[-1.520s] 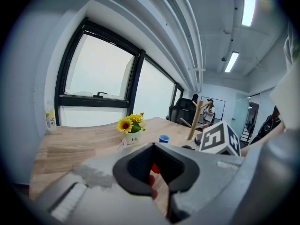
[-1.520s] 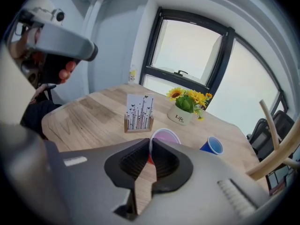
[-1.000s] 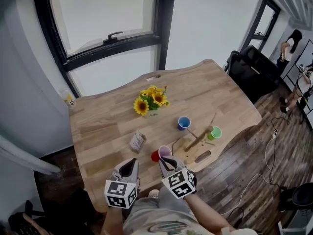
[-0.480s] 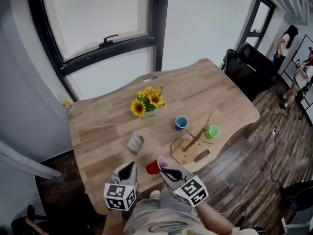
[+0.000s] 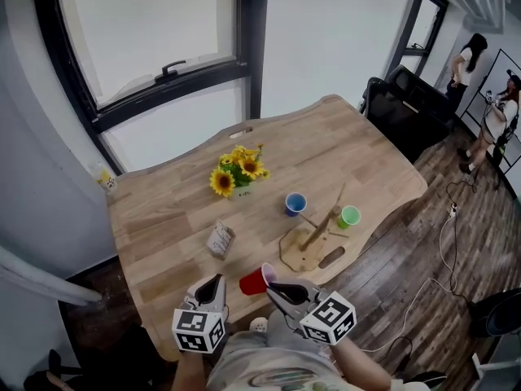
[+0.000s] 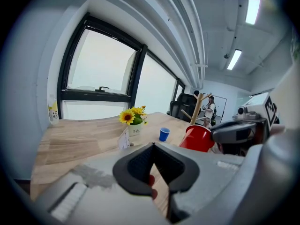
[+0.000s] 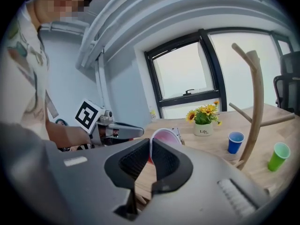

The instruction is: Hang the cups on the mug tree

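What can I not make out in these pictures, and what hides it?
- Print on the small card: too small, head view.
- Base of the mug tree: behind the body of the right gripper, right gripper view.
- Outside of the red cup: mostly behind its jaws, same view.

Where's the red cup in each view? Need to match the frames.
Head view: red cup at bottom centre, tipped on its side, its rim in the right gripper.
Left gripper view: red cup right of centre, just above the jaws.
Right gripper view: red cup at centre, mouth toward the camera, rim pinched between the jaws.
Shared landmark: sunflower pot.
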### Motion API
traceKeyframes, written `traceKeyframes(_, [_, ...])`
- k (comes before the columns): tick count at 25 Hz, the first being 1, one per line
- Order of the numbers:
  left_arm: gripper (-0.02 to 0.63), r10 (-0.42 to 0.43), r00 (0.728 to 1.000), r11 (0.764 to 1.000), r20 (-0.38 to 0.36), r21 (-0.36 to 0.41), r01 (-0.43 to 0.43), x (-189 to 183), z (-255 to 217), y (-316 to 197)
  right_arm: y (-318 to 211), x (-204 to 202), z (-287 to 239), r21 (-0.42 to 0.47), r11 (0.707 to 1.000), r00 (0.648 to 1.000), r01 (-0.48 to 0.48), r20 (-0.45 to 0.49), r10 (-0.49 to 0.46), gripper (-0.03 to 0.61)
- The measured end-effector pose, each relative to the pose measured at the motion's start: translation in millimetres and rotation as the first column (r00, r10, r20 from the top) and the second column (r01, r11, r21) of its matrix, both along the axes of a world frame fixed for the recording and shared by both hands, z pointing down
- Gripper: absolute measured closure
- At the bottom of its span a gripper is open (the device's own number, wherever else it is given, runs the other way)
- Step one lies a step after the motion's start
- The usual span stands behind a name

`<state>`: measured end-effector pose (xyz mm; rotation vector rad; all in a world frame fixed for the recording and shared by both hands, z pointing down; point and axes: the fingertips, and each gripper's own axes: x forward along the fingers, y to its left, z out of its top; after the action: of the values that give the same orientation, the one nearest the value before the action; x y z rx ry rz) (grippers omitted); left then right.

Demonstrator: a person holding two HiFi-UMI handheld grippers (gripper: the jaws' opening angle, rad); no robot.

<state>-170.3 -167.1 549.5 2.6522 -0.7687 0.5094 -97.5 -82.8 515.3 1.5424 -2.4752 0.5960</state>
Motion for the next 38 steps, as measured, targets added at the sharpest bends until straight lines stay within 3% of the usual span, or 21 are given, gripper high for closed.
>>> traceKeyframes(8, [0.615, 0.006, 1.000, 1.000, -0.004, 0.001, -0.006, -0.4, 0.7, -1.8, 2.7, 6.8, -34.3, 0.064, 0.997, 0.989, 0.032, 0.139, -0.040, 0.558])
traceKeyframes(16, [0.615, 0.002, 1.000, 1.000, -0.003, 0.005, -0.002, -4.6, -2.4, 0.3, 7.3, 25.5, -70.7, 0.146, 0.989, 0.952, 0.016, 0.300, -0.060, 0.557])
traceKeyframes(25, [0.615, -0.005, 1.000, 1.000, -0.003, 0.003, 0.005, -4.7, -0.9, 5.4, 18.7, 73.2, -117.5, 0.264, 0.961, 0.809, -0.085, 0.581, -0.088, 0.558])
traceKeyframes(38, [0.615, 0.004, 1.000, 1.000, 0.010, 0.008, -0.004, 7.6, -3.1, 14.2, 29.5, 119.0, -120.6, 0.270, 0.942, 0.690, -0.198, 0.721, -0.062, 0.558])
